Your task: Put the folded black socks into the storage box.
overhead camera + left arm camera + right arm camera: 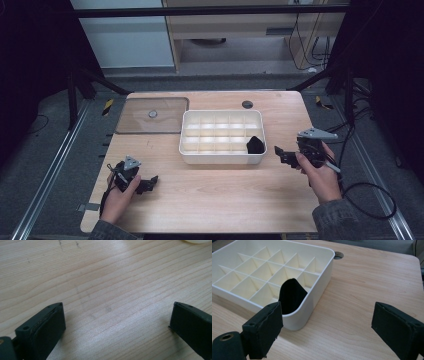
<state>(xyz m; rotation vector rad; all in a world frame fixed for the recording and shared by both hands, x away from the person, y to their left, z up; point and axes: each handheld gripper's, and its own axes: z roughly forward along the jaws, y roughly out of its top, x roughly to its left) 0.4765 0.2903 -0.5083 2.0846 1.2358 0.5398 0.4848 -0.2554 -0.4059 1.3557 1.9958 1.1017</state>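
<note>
On the desk your white divided tray sits mid-desk, a clear lid flat beside it; your right gripper gapes near the tray's corner compartment holding the black cloth, your left gripper gapes over bare wood

A pale wooden table stands on grey flooring, with metal rails running along either side of it. Beyond it sits a light wooden cabinet beside a white panel. Black cables trail in the dim far right corner, perhaps from equipment there.
</note>
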